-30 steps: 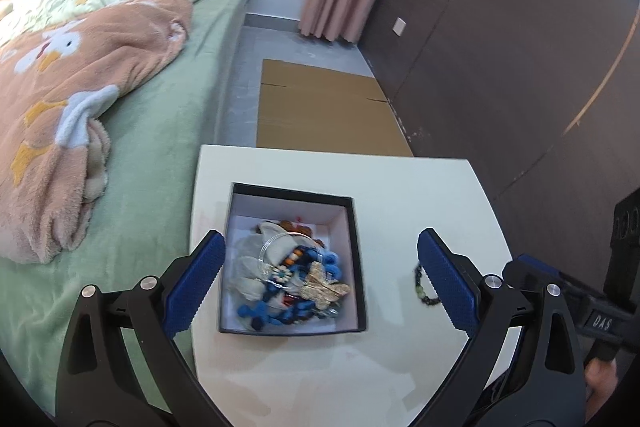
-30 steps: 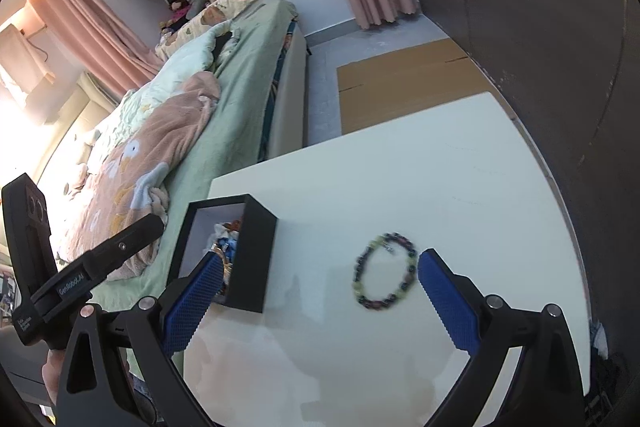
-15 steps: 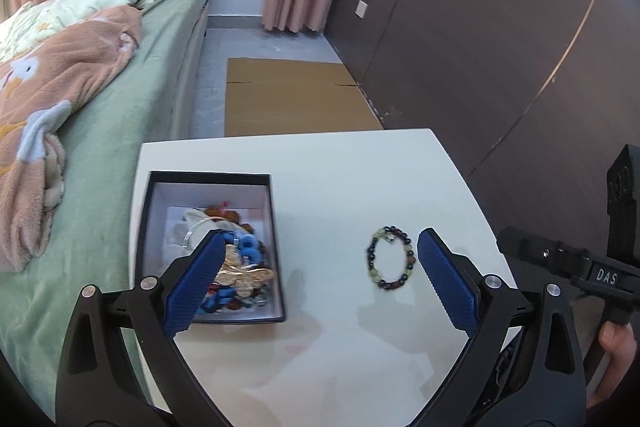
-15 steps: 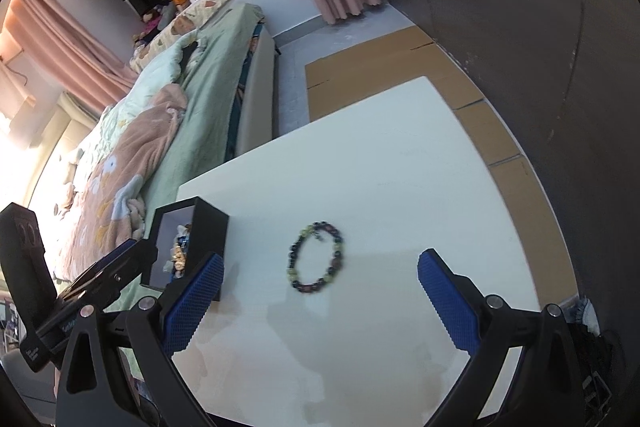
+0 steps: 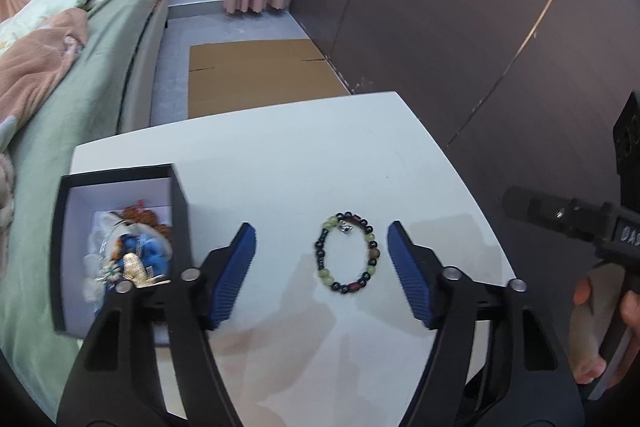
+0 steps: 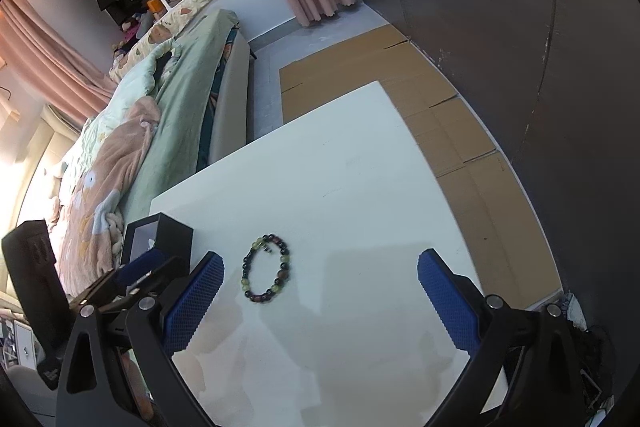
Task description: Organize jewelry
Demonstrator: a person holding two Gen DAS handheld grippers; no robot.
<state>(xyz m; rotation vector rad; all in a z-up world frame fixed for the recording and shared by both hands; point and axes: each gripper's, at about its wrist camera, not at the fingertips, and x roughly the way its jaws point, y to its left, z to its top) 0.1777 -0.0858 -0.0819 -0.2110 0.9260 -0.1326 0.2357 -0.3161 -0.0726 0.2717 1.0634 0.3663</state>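
A beaded bracelet (image 5: pixel 347 252) of green and dark beads lies flat on the white table (image 5: pixel 304 155). My left gripper (image 5: pixel 320 255) is open, its blue fingers on either side of the bracelet, just above it. A black box (image 5: pixel 120 255) lined white, holding blue beads and a gold butterfly piece, stands to the left. In the right wrist view the bracelet (image 6: pixel 266 273) lies by the left finger of my open, empty right gripper (image 6: pixel 320 291), and the box (image 6: pixel 160 241) stands behind the left gripper.
A bed (image 5: pixel 72 67) with green sheet and pink blanket runs along the table's left side. Flat cardboard (image 5: pixel 256 75) lies on the floor beyond the table. A dark wall (image 5: pixel 460 27) stands to the right. The right gripper's handle (image 5: pixel 592 227) shows at the right.
My left gripper has swung right from over the box to the bracelet, and its fingers have narrowed around it. My right gripper has shifted right, so the bracelet now lies near its left finger.
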